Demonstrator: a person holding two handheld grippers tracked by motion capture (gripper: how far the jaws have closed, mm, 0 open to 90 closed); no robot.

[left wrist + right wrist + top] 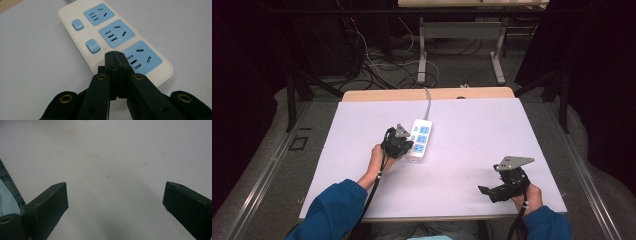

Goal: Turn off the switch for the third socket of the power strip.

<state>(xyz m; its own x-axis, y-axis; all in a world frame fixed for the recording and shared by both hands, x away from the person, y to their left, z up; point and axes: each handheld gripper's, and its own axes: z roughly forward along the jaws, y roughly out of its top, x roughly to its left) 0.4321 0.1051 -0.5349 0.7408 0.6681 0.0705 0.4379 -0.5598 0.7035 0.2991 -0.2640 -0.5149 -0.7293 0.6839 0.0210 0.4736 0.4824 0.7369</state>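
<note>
A white power strip (420,138) with three blue sockets lies near the middle of the white table, its cable running off the far edge. My left gripper (404,149) sits at its near left end. In the left gripper view the left gripper (114,55) is shut with nothing between the jaws, its tips over the near end of the power strip (82,37), just beyond the middle blue switch (92,46) and beside the nearest socket (141,57). My right gripper (486,191) rests at the near right of the table; seen in its own view, the right gripper (115,195) is open over bare table.
The table (472,130) is covered by a white sheet with a wooden strip at its far edge. Beyond it are a metal stand (422,55) and loose cables on the floor. Dark curtains close in both sides.
</note>
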